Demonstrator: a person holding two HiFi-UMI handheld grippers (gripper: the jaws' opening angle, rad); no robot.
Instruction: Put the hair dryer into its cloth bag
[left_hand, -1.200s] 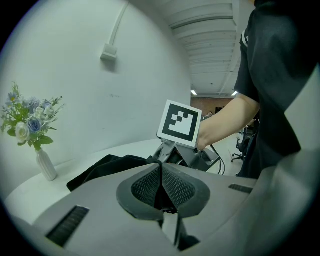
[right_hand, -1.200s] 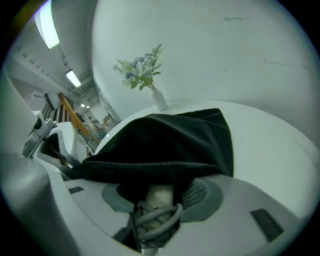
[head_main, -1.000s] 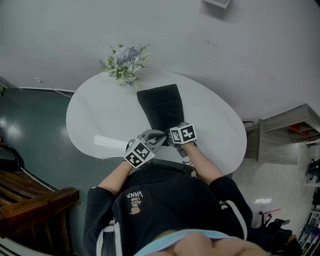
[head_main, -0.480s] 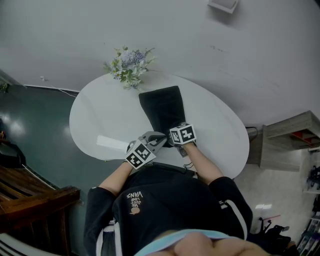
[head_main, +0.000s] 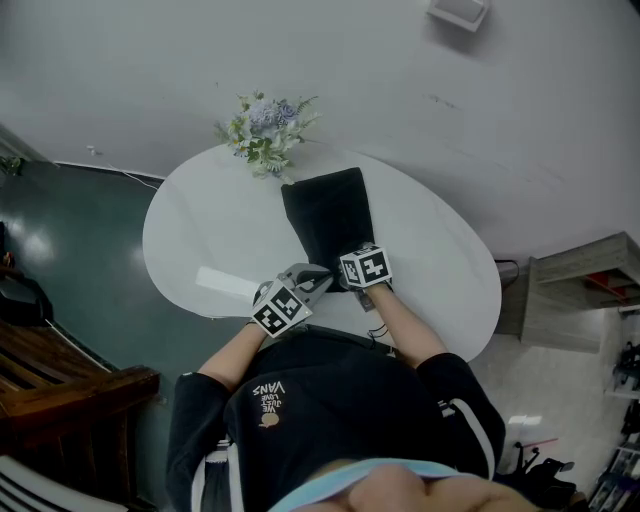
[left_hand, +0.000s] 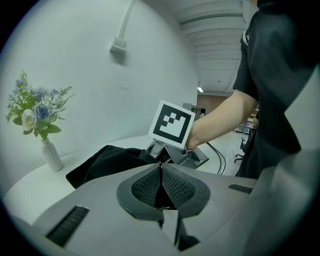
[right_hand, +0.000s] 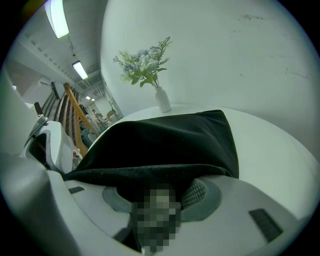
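Currently, left gripper (left_hand: 160, 165) jaws pressed together beside black cloth bag (right_hand: 165, 140), right gripper (right_hand: 161, 182) clamped on bag hem, white table (head_main: 210, 230).

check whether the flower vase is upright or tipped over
Upright: the white vase stands on its base on the table, flowers above.

Black short-sleeved shirt (head_main: 345, 405) — small printed logo (head_main: 268, 392)
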